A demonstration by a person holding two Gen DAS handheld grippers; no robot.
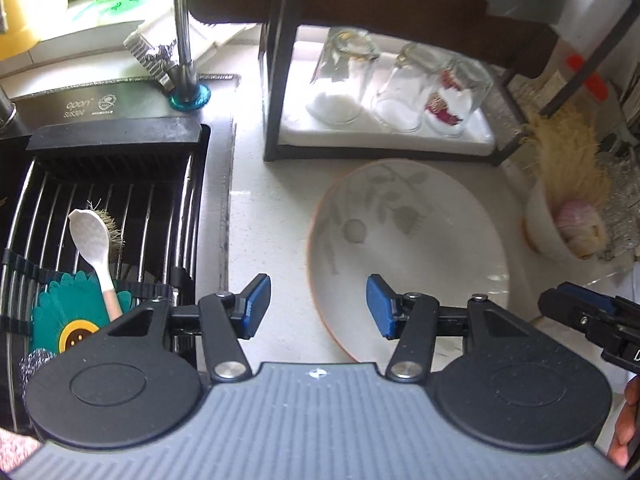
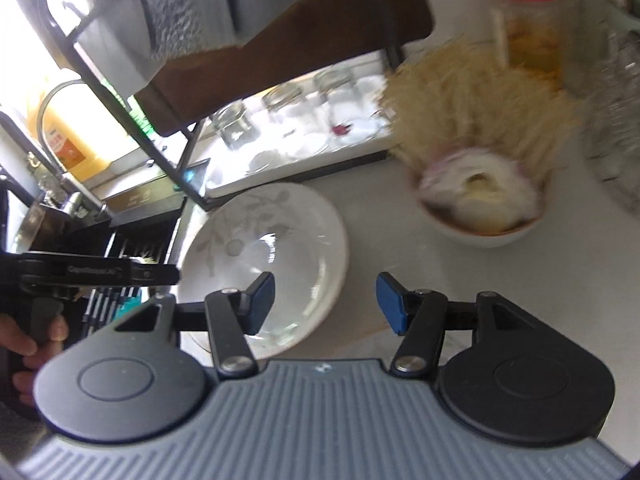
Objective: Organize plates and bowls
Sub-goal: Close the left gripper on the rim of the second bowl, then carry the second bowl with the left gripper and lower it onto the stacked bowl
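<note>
A white plate with a grey leaf pattern [image 1: 412, 252] lies on the white counter; it also shows in the right wrist view [image 2: 276, 256]. My left gripper [image 1: 318, 306] is open over the plate's left rim, one pad on each side of the edge, holding nothing. My right gripper [image 2: 325, 302] is open and empty above the plate's right rim; it shows at the right edge of the left wrist view [image 1: 588, 316]. A small white bowl [image 2: 484, 220] holding garlic and dried strands stands right of the plate, also in the left wrist view [image 1: 556, 228].
A black rack [image 1: 280, 80] behind the plate holds three upturned glasses [image 1: 400, 84]. The sink's drain basket [image 1: 120, 216] at left holds a white spoon [image 1: 94, 240], a brush and a green cloth. A tap [image 1: 184, 36] stands behind it. A red-lidded jar [image 2: 528, 24] stands far right.
</note>
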